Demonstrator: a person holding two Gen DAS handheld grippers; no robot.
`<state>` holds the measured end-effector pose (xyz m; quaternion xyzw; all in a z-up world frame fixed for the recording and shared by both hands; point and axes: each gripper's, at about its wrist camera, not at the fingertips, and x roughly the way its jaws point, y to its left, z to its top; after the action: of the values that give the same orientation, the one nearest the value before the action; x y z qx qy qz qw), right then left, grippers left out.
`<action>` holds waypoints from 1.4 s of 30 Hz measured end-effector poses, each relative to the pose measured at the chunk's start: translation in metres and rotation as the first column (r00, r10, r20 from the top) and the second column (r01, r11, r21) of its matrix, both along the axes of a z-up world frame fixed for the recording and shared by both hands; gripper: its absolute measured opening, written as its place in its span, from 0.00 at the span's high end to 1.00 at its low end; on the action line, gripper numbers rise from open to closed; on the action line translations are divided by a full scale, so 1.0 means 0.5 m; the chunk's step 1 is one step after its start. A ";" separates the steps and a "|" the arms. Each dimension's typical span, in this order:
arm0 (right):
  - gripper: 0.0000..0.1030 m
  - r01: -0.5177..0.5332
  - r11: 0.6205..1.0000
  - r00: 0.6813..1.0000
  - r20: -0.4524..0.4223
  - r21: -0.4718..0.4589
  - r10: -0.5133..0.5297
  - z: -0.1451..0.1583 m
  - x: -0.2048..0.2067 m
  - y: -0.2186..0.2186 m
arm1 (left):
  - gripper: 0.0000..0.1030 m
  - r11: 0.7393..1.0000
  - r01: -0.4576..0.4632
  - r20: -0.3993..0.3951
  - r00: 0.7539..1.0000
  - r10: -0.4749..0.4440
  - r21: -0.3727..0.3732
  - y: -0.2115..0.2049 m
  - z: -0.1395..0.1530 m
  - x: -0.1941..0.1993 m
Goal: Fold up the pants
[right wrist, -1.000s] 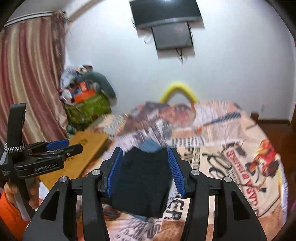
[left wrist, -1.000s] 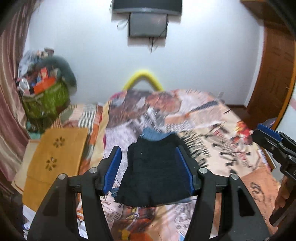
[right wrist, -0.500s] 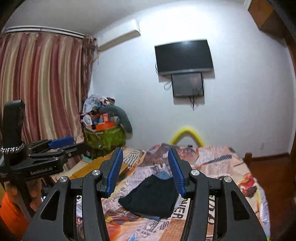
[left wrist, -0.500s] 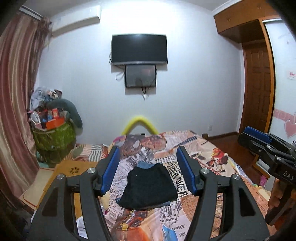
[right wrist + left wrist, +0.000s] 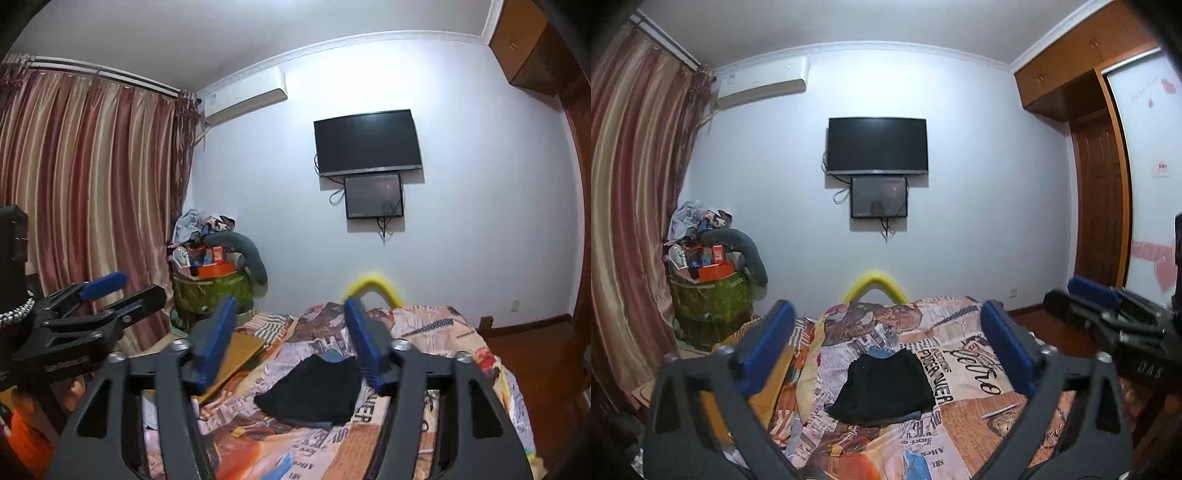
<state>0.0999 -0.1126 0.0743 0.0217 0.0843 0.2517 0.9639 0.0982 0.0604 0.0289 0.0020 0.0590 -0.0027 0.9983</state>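
Left wrist view shows your left gripper (image 5: 886,345) pulled back with jaws just opened wide, empty. Your right gripper (image 5: 290,339) has likewise widened, gripping nothing; the pants (image 5: 884,387) lie folded on the bed (image 5: 979,417), so folding looks finished.

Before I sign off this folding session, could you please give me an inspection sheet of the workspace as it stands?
Surface: bed with a newspaper-print sheet, rumpled on its left side.
Job's things: dark pants lie folded in a compact pile on the sheet, something blue beneath them.
Clutter: overfilled green basket by the curtain; wooden board beside the bed.
Grippers: left gripper and right gripper both open, their jaws having just been opening, nothing between them, clear of the pants.
Cables: loose wires hang below the wall television.
Surroundings: air conditioner, striped curtain, wooden door.
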 end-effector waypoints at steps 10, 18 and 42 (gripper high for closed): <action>0.01 0.074 0.997 0.997 0.027 -0.004 -0.074 0.002 -0.026 -0.008 | 0.00 1.000 0.011 -0.037 0.999 -0.012 -0.012 -0.004 -0.017 -0.015; 0.01 0.079 0.997 0.997 0.025 -0.002 -0.079 -0.006 -0.034 -0.009 | 0.00 1.000 0.004 -0.052 0.999 -0.005 -0.024 0.003 -0.027 -0.012; 0.01 0.086 0.996 0.996 -0.012 -0.018 -0.086 -0.019 -0.036 -0.008 | 0.00 1.000 0.009 -0.063 0.998 -0.011 -0.020 -0.003 -0.037 -0.007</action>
<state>0.0820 -0.1165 0.0650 0.0187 0.0918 0.2090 0.9734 0.0947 0.0590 0.0102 -0.0076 0.0906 -0.0083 0.9958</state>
